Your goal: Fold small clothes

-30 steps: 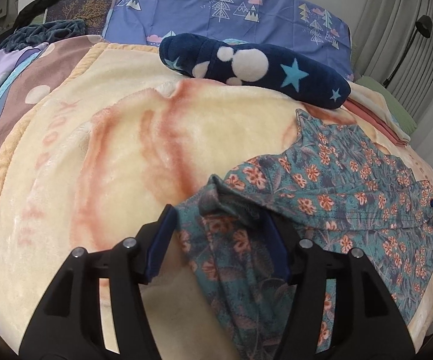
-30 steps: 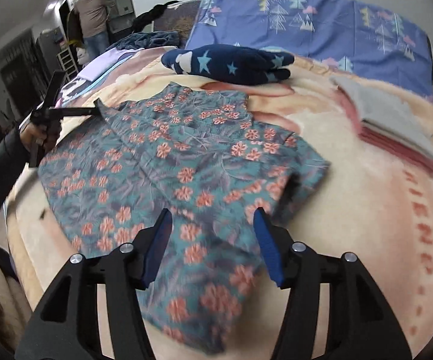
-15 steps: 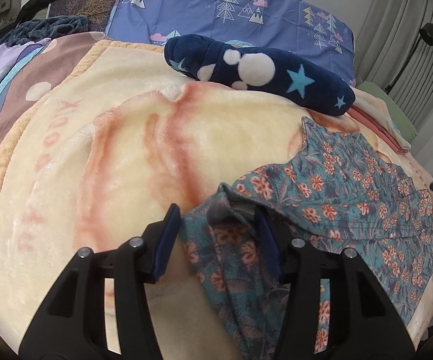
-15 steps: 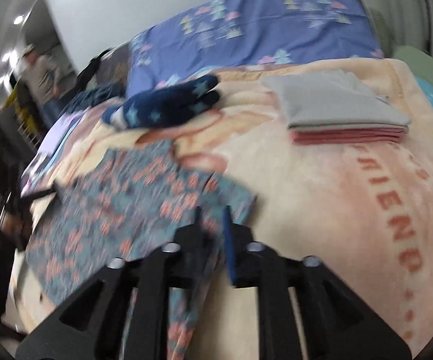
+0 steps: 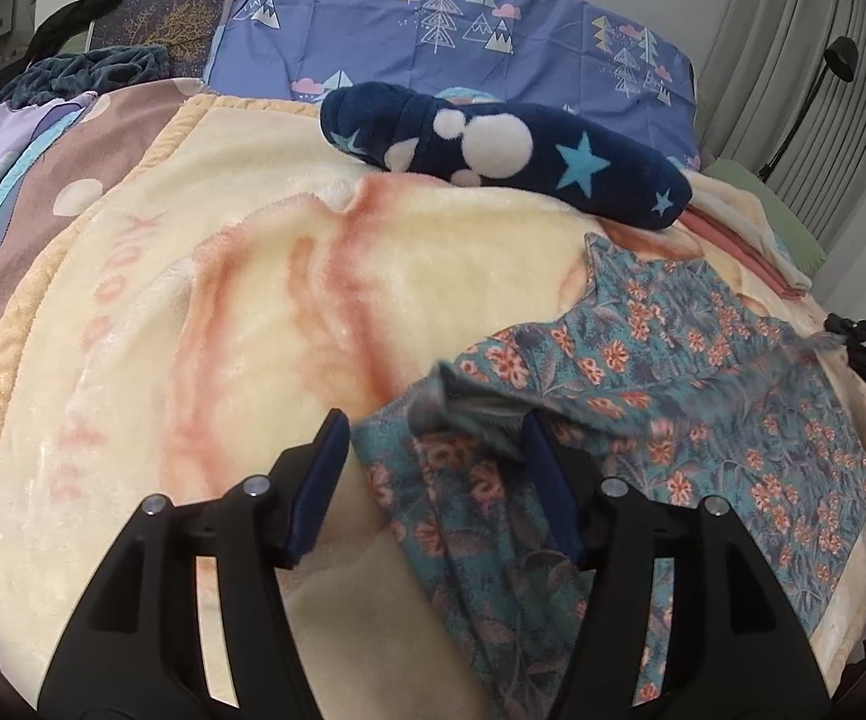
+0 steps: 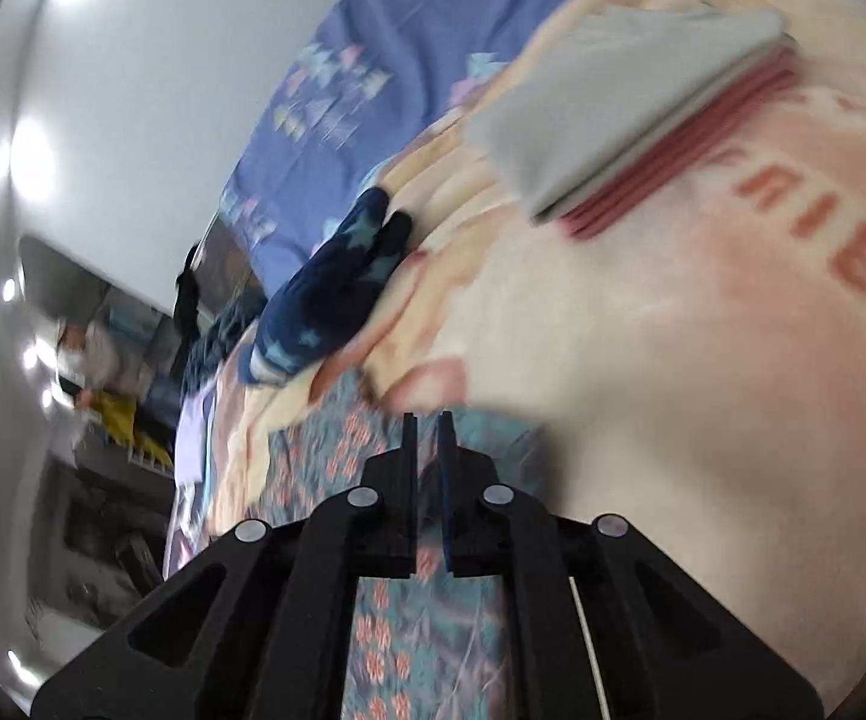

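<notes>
Taking the floral garment (image 5: 661,396) as the landmark, the cream plush blanket (image 5: 253,312) spreads bare to its left, and at its left edge the left gripper (image 5: 436,468) stands with jaws wide apart, a rumpled fold of the teal, coral-flowered cloth lying between the fingers but not pinched. Behind the garment lies a navy star-patterned plush bundle (image 5: 511,150), with a blue tree-print pillow (image 5: 463,30) further back; to the garment's right rear sits a stack of folded clothes (image 6: 631,102), grey on top of pink. At the garment's right edge the right gripper (image 6: 427,450) has its jaws drawn nearly together, and floral cloth hangs below and between them, so it seems to be clamped on a hem, though blur keeps this from being certain. My judgement is that a fold is in progress, the right side lifted while the left corner waits to be taken. To do it well, the left fingers should close on a single layer at the corner rather than on the bunched fold, both edges should rise level, and the cloth should be laid over flat so seams meet. Pink letters on the blanket to the right of the garment read "FRIE", cut off; the letters to its left are too distorted to read.
</notes>
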